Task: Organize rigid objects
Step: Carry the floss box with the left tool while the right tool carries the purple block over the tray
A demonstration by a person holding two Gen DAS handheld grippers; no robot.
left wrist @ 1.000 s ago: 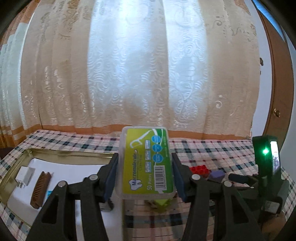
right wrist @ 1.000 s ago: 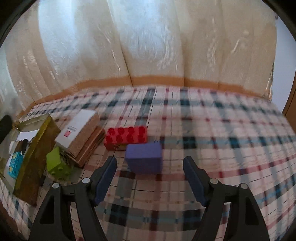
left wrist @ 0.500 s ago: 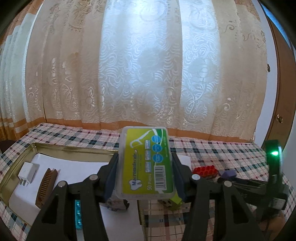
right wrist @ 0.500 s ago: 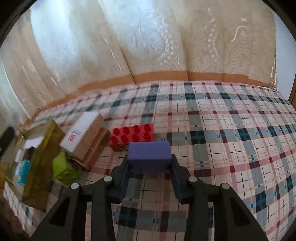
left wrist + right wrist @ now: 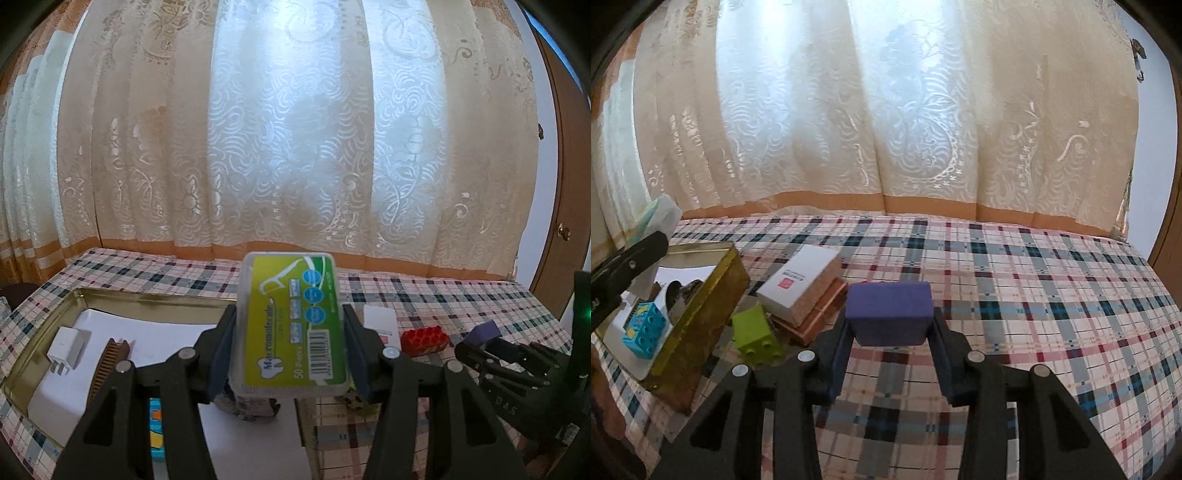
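My left gripper (image 5: 290, 350) has its jaws clamped on a dental floss pick box (image 5: 291, 325), held upright over the gold tin tray (image 5: 147, 298). My right gripper (image 5: 890, 354) grasps a purple block (image 5: 889, 312) above the plaid-covered desk (image 5: 1034, 295), near the green brick (image 5: 757, 334).

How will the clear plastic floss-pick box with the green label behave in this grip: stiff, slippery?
The clear plastic floss-pick box with the green label looks rigid: flat walls unbowed between the left hand-held gripper pads. Glossy plastic probably slides easily. Likely light.
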